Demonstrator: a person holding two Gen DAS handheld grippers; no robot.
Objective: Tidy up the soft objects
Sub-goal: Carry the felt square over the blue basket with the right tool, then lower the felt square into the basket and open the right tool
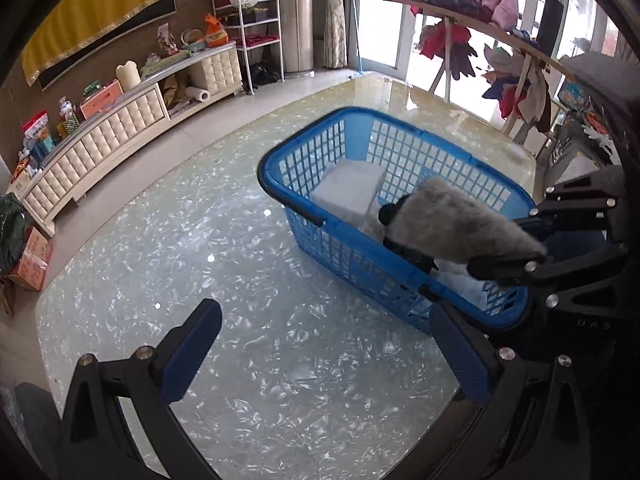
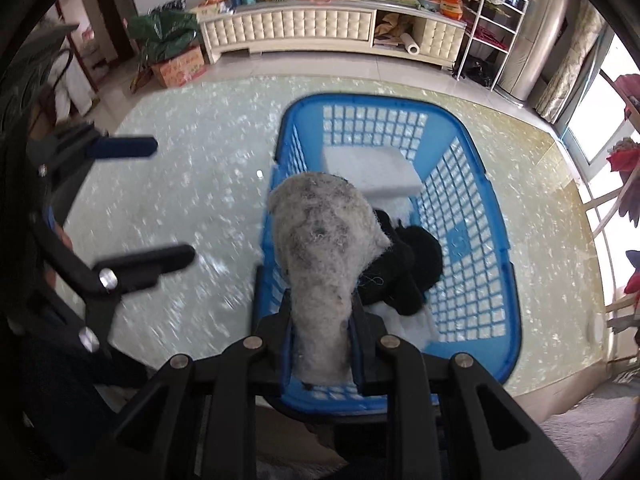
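Observation:
A blue plastic basket point(image 1: 316, 184) point(image 2: 496, 248) stands on the glossy marbled table point(image 1: 180, 264) point(image 2: 192, 168). Inside lie a white foam block point(image 1: 348, 190) point(image 2: 372, 168), a black soft item point(image 2: 412, 272) point(image 1: 408, 252) and white cloth. My right gripper point(image 2: 320, 320) point(image 1: 516, 240) is shut on a grey fluffy piece point(image 2: 320, 240) point(image 1: 460, 220) and holds it over the basket's near end. My left gripper point(image 1: 324, 352) point(image 2: 160, 200) is open and empty, above the table to the left of the basket.
A cream tufted cabinet point(image 1: 112, 136) point(image 2: 288, 32) with clutter on top runs along the far wall. A white wire rack point(image 1: 256, 28) stands beside it. A wooden rack with coloured clothes point(image 1: 472, 4) stands by the windows. Cardboard boxes point(image 2: 176, 68) sit on the floor.

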